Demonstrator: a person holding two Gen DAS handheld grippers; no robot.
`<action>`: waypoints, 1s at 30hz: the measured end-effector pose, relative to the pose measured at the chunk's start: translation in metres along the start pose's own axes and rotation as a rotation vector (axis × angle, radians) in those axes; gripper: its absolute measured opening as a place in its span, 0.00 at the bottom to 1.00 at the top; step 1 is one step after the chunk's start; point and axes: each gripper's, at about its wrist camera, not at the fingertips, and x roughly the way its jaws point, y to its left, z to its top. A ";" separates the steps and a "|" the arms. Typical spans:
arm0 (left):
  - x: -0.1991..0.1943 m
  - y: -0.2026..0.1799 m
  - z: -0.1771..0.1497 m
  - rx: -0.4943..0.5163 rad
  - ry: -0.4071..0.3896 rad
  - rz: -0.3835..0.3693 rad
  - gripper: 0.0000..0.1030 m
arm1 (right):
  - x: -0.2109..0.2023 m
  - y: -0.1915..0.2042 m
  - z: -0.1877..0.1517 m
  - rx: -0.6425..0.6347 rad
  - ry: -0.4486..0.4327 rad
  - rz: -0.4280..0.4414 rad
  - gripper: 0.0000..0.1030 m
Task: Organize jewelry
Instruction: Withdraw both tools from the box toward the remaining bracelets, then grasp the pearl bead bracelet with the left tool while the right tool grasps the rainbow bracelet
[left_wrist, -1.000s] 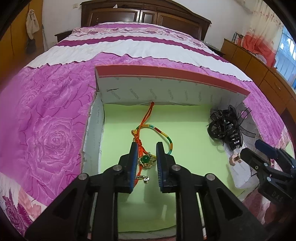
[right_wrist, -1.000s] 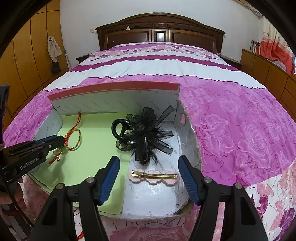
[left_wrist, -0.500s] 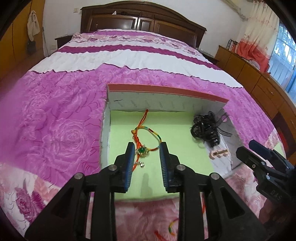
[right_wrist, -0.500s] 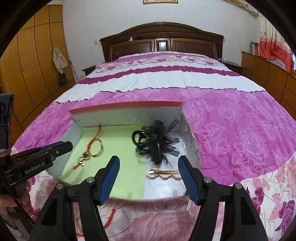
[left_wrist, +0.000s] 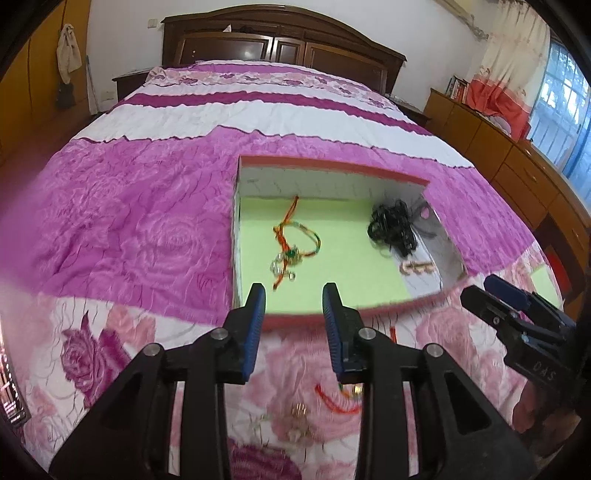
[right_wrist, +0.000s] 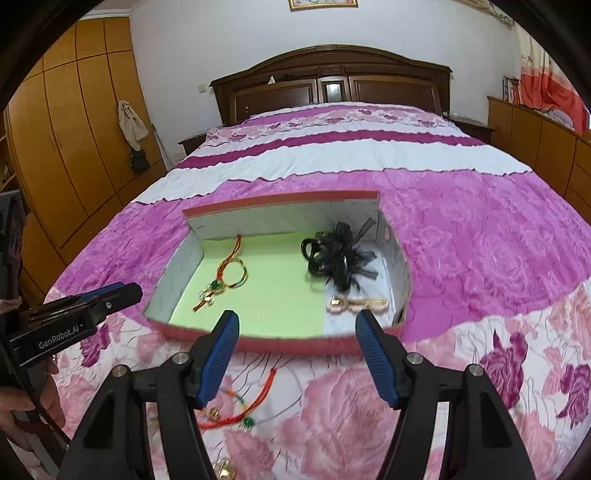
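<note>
Left claw (left_wrist: 293, 321) is being held narrowly parted, nothing between its blue pads; it is hanging over the bedspread (left_wrist: 122, 229) just short of the box (left_wrist: 332, 168). Right claw (right_wrist: 297, 354) is being held wide apart, also gripping nothing, in front of the box's near red rim.

Box is lying on the bed, green liner showing inside. Bracelet (left_wrist: 295, 240), red and multicoloured cord with a green bead and small bells, is lying on the liner in the left half. Black hair bow (right_wrist: 338, 254) is sitting at the right rear, touching the white strip beside the liner. Pink hair clip (right_wrist: 356, 303) with a gold bar is lying on that white strip, near the front right corner.

More jewelry is being left on the bedspread outside the box: a second cord bracelet (right_wrist: 240, 410), partly hidden behind the right claw's left finger, and gold pieces (left_wrist: 297, 410), too blurred to identify.

Writing: "GenRobot.AI" is reading clearly on the left claw's side in the right wrist view; "DAS" is showing on the right claw's body in the left wrist view. Print on the box's inner walls is too small to read.
</note>
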 end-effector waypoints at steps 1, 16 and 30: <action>-0.001 0.001 -0.004 0.003 0.008 0.001 0.24 | -0.001 0.001 -0.003 0.003 0.006 0.002 0.66; -0.001 0.016 -0.053 -0.019 0.114 0.020 0.24 | 0.014 0.011 -0.050 0.034 0.145 0.052 0.62; 0.017 0.019 -0.083 -0.010 0.208 0.010 0.24 | 0.044 0.029 -0.063 -0.016 0.247 0.089 0.50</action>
